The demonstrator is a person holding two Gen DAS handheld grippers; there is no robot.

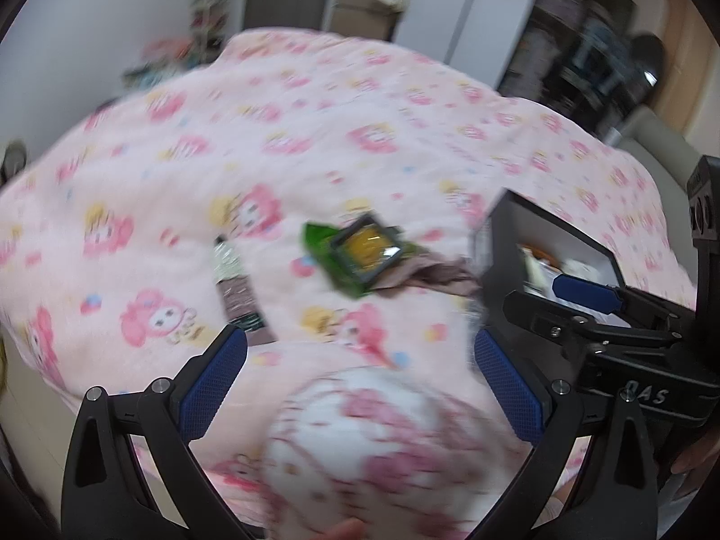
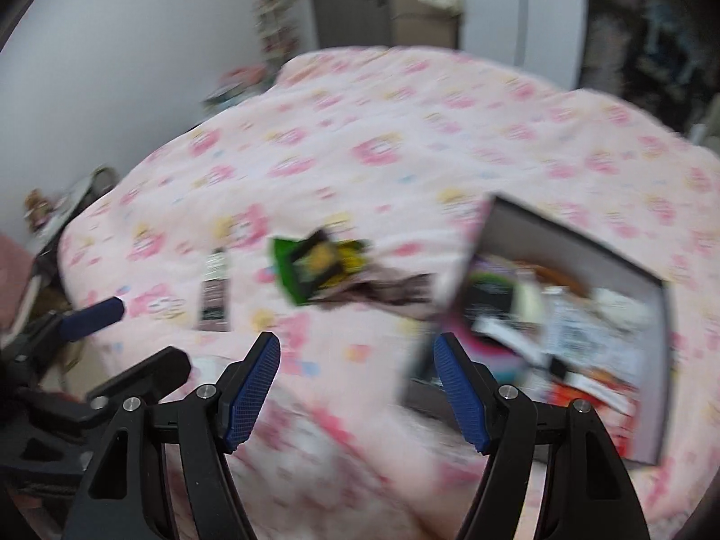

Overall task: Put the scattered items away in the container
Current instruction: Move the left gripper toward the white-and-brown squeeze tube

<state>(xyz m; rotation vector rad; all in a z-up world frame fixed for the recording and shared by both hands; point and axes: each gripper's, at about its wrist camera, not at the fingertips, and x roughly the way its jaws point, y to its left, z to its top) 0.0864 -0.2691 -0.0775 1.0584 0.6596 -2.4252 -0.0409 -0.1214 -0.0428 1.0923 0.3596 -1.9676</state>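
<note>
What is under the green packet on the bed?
The green packet lies partly on a brownish cloth, which sticks out toward the box. Anything beneath its middle is covered.

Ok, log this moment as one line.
left gripper open, empty | right gripper open, empty | green packet, tube loose on bedspread | box part-filled

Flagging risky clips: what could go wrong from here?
1. The green packet lies partly on brown cloth; a grab may lift both.
2. The box already looks full, so added items might spill.
3. The tube lies on a soft blanket; jaws could pinch fabric.
</note>
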